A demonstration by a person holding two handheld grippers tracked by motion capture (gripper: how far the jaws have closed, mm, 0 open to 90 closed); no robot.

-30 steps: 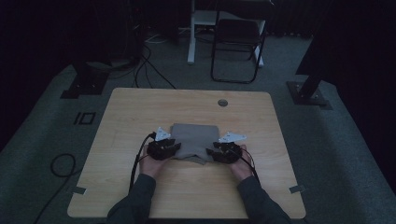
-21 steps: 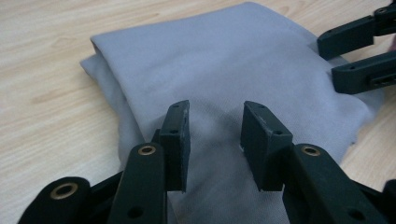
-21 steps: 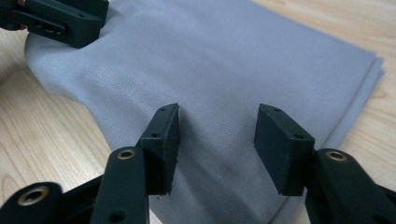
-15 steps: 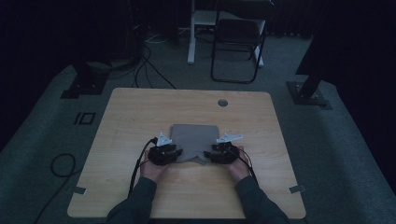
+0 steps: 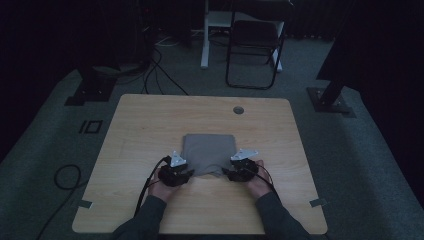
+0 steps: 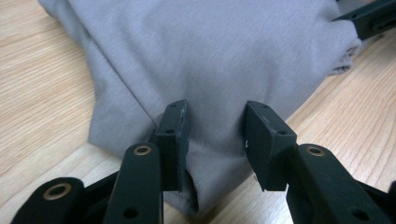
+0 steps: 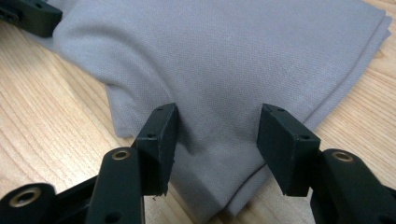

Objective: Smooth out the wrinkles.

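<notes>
A folded grey cloth (image 5: 209,152) lies flat at the middle of the wooden table (image 5: 150,120). My left gripper (image 5: 187,173) is at its near left corner and my right gripper (image 5: 230,172) at its near right corner. In the left gripper view the jaws (image 6: 216,112) stand apart over the cloth (image 6: 224,56), a fold between them, the pads not pressing. The right gripper (image 7: 217,119) also straddles a corner of the cloth (image 7: 233,60) without pressing it. Both pairs of jaws have just been opening.
A round cable hole (image 5: 238,109) sits near the table's far edge. A black chair (image 5: 255,45) and stand bases are on the floor behind. Tape tabs (image 5: 86,204) mark the near corners. The person's sleeves enter from the near edge.
The left hand has drawn a little toward the near edge and lower. The right hand has hardly moved. The cloth's near edge now lies flat on the table.
</notes>
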